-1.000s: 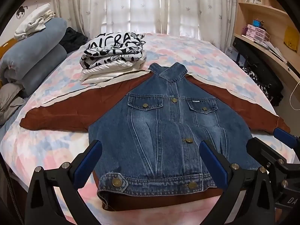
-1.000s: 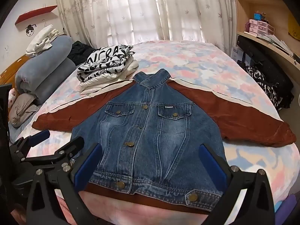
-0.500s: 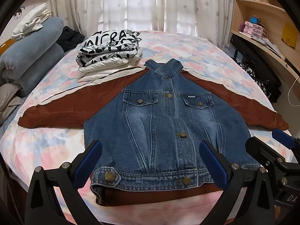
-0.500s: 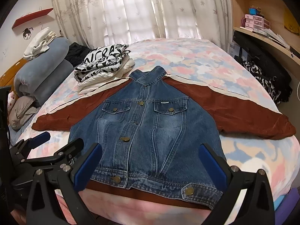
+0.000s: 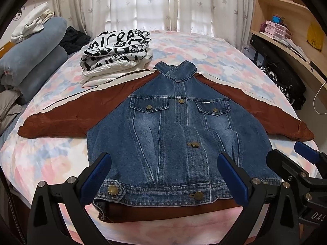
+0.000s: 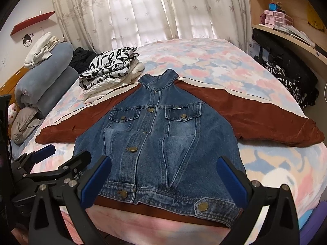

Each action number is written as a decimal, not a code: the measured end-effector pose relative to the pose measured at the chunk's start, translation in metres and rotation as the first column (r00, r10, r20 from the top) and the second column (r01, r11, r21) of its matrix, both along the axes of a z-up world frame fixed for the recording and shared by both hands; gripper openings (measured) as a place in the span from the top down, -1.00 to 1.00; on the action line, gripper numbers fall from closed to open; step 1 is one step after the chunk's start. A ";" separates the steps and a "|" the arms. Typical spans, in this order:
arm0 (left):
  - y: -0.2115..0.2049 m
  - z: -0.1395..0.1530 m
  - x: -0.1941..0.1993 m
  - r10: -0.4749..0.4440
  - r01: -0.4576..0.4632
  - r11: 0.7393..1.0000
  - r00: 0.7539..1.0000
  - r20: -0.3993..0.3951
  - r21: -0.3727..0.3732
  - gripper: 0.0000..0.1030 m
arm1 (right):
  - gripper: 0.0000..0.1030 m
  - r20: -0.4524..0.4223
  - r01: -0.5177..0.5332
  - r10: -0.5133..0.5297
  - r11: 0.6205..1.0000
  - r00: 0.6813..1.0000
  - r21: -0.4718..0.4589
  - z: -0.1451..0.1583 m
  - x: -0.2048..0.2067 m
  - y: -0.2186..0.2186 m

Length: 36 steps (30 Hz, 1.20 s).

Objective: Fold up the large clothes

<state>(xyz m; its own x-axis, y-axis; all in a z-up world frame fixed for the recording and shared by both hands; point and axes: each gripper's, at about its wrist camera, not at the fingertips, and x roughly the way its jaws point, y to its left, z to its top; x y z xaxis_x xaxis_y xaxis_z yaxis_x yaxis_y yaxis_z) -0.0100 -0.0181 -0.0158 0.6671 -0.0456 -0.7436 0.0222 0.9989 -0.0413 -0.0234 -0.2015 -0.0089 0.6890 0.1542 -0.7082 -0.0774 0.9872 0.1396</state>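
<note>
Right across the near part of the bed point(image 5: 204, 47) lies the jean jacket point(image 5: 179, 138), front side up, brown sleeves spread out left and right. Its back is hidden. A pile of folded clothes point(image 5: 116, 55) sits at the far left, touching the left sleeve. The left gripper point(image 5: 164, 175) and the right gripper point(image 6: 163, 175) hang over the near hem, jaws wide apart, holding nothing. Both handles are cut off.
</note>
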 end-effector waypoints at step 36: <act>-0.018 0.009 0.008 -0.018 0.017 1.000 0.999 0.034 0.026 -0.99 | -1.00 -0.022 0.009 -0.009 1.000 1.000 0.017 -0.009 0.009 -0.012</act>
<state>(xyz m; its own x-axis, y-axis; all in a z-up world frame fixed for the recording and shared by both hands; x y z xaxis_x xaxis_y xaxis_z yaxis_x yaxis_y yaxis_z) -0.0024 -0.0358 -0.0063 0.6915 -0.0389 -0.7213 0.0406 0.9991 -0.0149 -0.0148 -0.2137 -0.0184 0.6747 0.1606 -0.7204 -0.0654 0.9852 0.1584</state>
